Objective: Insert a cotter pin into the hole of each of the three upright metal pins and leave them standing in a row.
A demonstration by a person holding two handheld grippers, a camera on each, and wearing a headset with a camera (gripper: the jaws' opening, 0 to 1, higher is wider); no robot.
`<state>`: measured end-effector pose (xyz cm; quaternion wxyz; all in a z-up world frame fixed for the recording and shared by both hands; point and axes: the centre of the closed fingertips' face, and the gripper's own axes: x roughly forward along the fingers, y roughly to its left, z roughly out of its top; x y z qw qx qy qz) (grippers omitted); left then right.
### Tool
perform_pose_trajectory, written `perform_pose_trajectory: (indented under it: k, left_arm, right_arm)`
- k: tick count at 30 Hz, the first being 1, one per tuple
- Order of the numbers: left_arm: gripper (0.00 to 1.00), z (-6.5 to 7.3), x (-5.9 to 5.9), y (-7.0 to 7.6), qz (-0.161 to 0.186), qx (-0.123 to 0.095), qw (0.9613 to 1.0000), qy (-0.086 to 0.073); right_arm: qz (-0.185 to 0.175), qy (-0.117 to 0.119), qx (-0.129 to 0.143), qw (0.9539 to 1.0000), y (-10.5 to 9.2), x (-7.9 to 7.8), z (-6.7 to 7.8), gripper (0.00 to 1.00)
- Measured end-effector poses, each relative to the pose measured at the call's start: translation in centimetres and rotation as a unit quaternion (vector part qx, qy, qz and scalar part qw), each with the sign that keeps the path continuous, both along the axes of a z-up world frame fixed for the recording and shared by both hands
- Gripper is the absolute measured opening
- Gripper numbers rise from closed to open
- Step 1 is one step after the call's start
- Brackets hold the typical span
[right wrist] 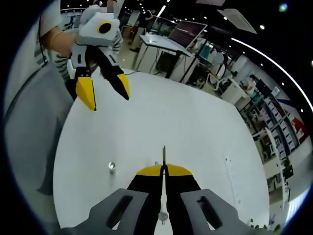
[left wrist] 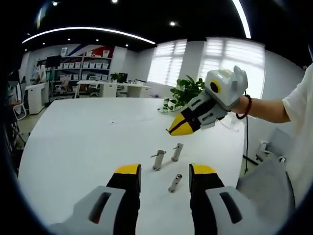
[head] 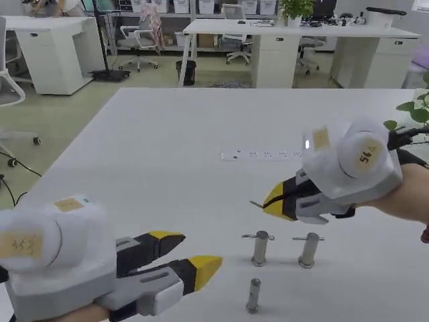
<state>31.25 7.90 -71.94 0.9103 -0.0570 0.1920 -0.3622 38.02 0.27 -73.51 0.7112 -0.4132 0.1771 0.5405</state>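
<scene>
- Foreground: L gripper [head: 190,252] low on the left, jaws spread, nothing in them, so free to steady the work.
- Just ahead of it: bare pin [head: 253,295], upright, nothing through its top. It stands in front of the other two, not in line w/ them. Which way its hole faces is too small to tell, so check first.
- Behind: done pins [head: 260,247], side by side, each already cottered. Keep clear; they look easy to knock over.
- Above & beyond: R gripper [head: 275,201], jaws pressed together on a cotter [right wrist: 164,156], its end poking out past the tips.
- Step, as I read it: thread cotter into bare pin. Close L jaws gently round the pin's lower body so it can't tip. Bring cotter level & in line w/ hole. Push slow, no side load.
- After that: slide the pin into row w/ the others on table [head: 167,168].
</scene>
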Motion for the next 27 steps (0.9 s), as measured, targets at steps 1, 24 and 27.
perform_pose_trajectory:
  k: [1, 24, 27]
  left_arm:
    - [0.36, 0.3, 0.0, -0.2, -0.002, -0.007, 1.0, 0.002]
    - [0.19, 1.0, -1.5, -4.3, -0.03, -0.074, 0.9952, 0.056]
    - [0.18, 0.8, -1.4, -4.6, -0.027, -0.079, 0.9943, 0.066]
  right_arm:
    - [0.002, -0.003, 0.0, 1.0, 0.0, -0.4, 0.1, 0.02]
    - [0.036, -0.046, -0.027, 0.9979, 0.6, -6.1, -0.4, 0.02]
    - [0.039, -0.045, -0.023, 0.998, 0.8, -6.5, -0.2, 0.02]
